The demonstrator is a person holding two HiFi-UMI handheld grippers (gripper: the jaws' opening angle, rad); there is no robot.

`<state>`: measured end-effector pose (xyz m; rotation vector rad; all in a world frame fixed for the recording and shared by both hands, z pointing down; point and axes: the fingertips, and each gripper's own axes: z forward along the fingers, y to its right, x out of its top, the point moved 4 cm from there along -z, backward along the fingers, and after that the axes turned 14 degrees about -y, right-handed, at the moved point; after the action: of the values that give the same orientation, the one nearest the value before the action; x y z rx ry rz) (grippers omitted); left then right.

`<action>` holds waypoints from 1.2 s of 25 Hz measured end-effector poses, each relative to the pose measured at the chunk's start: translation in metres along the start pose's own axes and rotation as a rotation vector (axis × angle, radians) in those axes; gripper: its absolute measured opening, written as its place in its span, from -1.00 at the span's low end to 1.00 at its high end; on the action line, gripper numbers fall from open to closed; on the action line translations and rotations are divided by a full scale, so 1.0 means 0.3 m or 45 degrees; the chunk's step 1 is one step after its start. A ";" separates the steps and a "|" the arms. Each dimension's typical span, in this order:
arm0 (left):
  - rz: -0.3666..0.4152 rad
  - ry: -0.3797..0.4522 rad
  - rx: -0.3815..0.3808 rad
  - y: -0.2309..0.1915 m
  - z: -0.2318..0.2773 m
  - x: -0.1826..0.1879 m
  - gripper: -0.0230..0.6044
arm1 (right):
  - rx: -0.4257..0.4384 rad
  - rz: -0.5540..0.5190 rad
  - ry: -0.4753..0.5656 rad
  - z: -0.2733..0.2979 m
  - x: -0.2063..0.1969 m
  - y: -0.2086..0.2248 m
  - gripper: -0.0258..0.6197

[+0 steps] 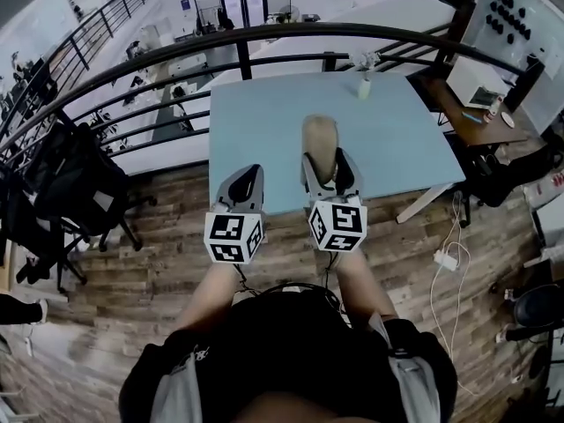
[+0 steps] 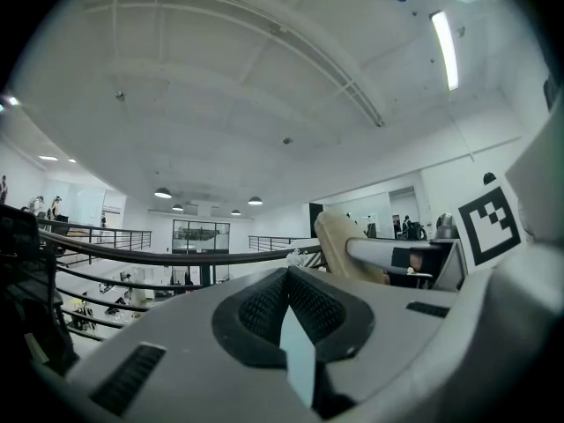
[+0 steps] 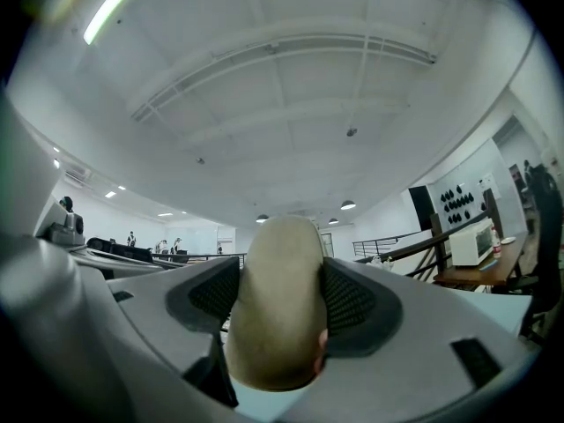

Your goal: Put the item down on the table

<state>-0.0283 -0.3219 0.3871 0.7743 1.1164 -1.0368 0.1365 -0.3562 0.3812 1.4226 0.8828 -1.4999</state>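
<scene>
Looking like an open-plan office mezzanine: black railing (image 1: 264, 38) running across the top, desks (image 1: 176, 73) showing below at upper left, office chair (image 1: 79, 192) sitting left, blue table (image 1: 264, 130) centre, power strip (image 1: 448, 260) trailing right.

A tan, rounded, oblong item (image 1: 320, 139) is sitting clamped between the right gripper's (image 1: 327, 162) jaws, its end sticking out past them, over the light-blue counter's (image 1: 264, 117) near half.

We see our left gripper (image 2: 286, 276) with its jaws pressed together at the tips, nothing between them. Beyond, to the right, the tan item (image 2: 336, 245) rises in the right gripper (image 2: 361, 252). A dark railing (image 2: 132, 252) crosses behind.
</scene>
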 end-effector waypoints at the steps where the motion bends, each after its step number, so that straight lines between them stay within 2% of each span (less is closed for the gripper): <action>1: -0.002 -0.005 0.001 -0.003 0.021 0.001 -0.88 | 0.005 0.001 -0.007 0.019 -0.003 0.009 0.01; 10: -0.017 -0.022 -0.008 -0.054 0.172 0.032 -0.88 | 0.000 0.021 -0.061 0.175 -0.025 0.084 0.01; 20: -0.053 -0.057 0.013 -0.222 0.336 0.018 -0.88 | 0.014 0.040 -0.209 0.457 -0.132 0.105 0.01; 24: -0.068 -0.074 0.019 -0.292 0.407 0.006 -0.88 | 0.000 0.040 -0.303 0.592 -0.216 0.123 0.01; 30: -0.104 -0.115 0.042 -0.378 0.486 -0.022 -0.88 | -0.003 0.067 -0.536 0.771 -0.418 0.159 0.01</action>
<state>-0.0864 -0.4908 0.4346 0.7059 1.0635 -1.1500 0.0894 -0.5724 0.5314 1.0610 0.5812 -1.6731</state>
